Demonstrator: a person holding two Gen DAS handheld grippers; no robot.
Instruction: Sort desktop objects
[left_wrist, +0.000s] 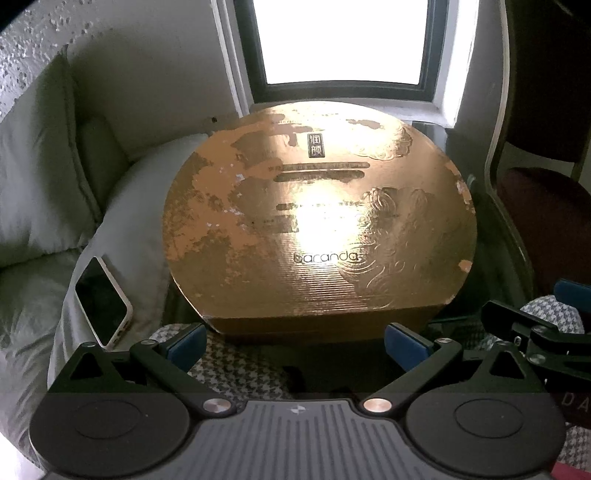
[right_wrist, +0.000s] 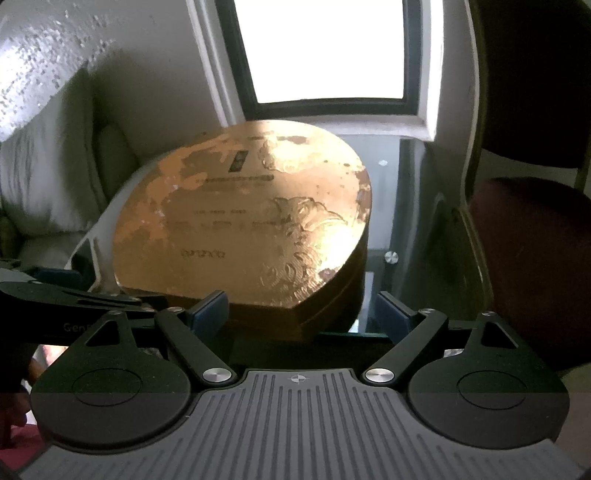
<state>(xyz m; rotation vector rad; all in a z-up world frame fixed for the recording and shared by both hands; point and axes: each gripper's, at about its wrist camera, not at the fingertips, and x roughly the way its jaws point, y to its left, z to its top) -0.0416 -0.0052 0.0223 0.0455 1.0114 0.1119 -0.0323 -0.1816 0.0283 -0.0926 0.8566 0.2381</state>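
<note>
The gold box (left_wrist: 317, 221) is seen at 12 o'clock on the glass table (right_wrist: 391, 206), lid on. The left gripper (left_wrist: 293, 341) and right gripper (right_wrist: 299, 314) are held spread, empty. Any grasp should be taken at the box's near edge.

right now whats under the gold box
The gold box sits on a glass table, bare glass showing to its right. Whatever lies directly beneath the box, or inside it, is covered.
</note>
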